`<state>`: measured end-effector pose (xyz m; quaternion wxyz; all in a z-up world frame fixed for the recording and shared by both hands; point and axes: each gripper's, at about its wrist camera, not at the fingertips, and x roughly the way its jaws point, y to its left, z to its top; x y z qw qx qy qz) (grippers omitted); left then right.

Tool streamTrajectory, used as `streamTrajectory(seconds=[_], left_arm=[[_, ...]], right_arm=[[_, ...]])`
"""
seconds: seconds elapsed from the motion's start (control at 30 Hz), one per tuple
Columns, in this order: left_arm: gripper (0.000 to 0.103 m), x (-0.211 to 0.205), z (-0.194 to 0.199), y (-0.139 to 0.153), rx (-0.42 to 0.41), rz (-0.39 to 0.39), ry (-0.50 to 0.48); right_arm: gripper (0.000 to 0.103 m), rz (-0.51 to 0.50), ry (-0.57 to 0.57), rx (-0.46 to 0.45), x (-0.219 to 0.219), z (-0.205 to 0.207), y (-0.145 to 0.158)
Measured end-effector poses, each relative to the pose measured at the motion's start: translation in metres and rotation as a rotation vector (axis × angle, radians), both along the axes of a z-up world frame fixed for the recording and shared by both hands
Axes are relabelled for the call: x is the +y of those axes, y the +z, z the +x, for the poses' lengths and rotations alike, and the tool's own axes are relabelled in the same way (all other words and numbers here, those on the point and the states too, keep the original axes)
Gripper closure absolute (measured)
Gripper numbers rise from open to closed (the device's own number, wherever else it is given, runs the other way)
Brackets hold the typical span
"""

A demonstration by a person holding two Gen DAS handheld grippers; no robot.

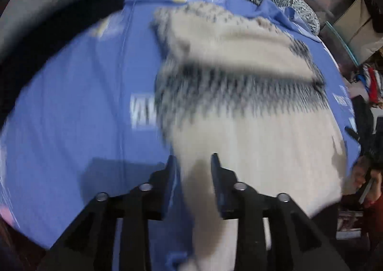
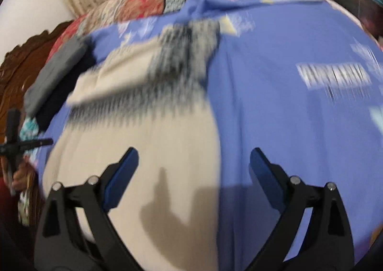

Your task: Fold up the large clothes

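A big cream sweater (image 1: 251, 151) with a dark zigzag band lies flat on the blue bedsheet (image 1: 71, 115), one sleeve folded across its top. The left gripper (image 1: 192, 163) hangs over the sweater's left edge, jaws partly apart and holding nothing. The right gripper (image 2: 194, 158) hangs over the sweater's right edge, jaws wide apart and empty. A grey folded cloth (image 2: 55, 72) sits beside the sweater.

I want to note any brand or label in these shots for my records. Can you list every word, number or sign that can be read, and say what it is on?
None can be read.
White printed block on the blue bedsheet, left wrist view: smeared by motion blur, illegible.
White printed block on the bedsheet, right wrist view: likewise blurred, illegible.
Cream sweater: only a dark knit pattern, no lettering visible.
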<state>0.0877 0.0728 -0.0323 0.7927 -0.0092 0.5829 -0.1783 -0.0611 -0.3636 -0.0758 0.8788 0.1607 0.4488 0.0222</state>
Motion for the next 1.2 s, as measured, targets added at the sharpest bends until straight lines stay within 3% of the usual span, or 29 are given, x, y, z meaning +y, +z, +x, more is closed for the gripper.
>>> streamTrajectory(seconds=[0.2,0.43,0.53,0.57,0.63,0.67,0.7,0.77,0.87,1.03,1.13,1.2], left_arm=[[0.036,0.011,-0.066,-0.028,0.029,-0.011,0.01],[0.028,0.012,-0.105,-0.029,0.023,-0.036,-0.017],[0.022,0.005,-0.11,-0.033,0.012,0.007,-0.053],[0.022,0.003,-0.109,-0.037,0.019,0.023,-0.055],[0.022,-0.002,-0.106,-0.05,0.051,0.076,-0.065],[0.034,-0.006,-0.106,-0.057,0.08,0.101,-0.083],[0.061,-0.009,-0.11,-0.063,0.11,0.123,-0.109],[0.07,-0.015,-0.121,-0.065,0.144,0.132,-0.17],[0.071,-0.012,-0.132,-0.036,0.139,0.015,-0.197],[0.071,0.02,-0.095,0.025,0.139,-0.354,-0.067],[0.071,0.037,-0.053,0.039,0.136,-0.463,0.049],[0.071,0.043,-0.011,0.04,0.131,-0.441,0.159]], right_arm=[[0.026,0.085,0.002,0.054,0.003,-0.075,-0.029],[0.035,0.122,0.05,0.062,0.022,-0.101,-0.038],[0.036,0.085,0.079,0.078,0.032,-0.1,-0.042],[0.039,0.085,0.081,0.082,0.034,-0.099,-0.044],[0.058,0.108,0.092,0.121,0.036,-0.096,-0.05],[0.076,0.125,0.101,0.143,0.035,-0.096,-0.053],[0.087,0.151,0.118,0.175,0.036,-0.098,-0.057],[0.092,0.201,0.152,0.165,0.037,-0.106,-0.05],[0.093,0.294,0.196,0.095,0.031,-0.114,-0.022],[0.093,0.418,0.157,-0.041,-0.002,-0.089,0.024],[0.093,0.469,0.087,-0.085,-0.024,-0.047,0.041],[0.093,0.469,0.02,-0.076,-0.036,-0.003,0.041]])
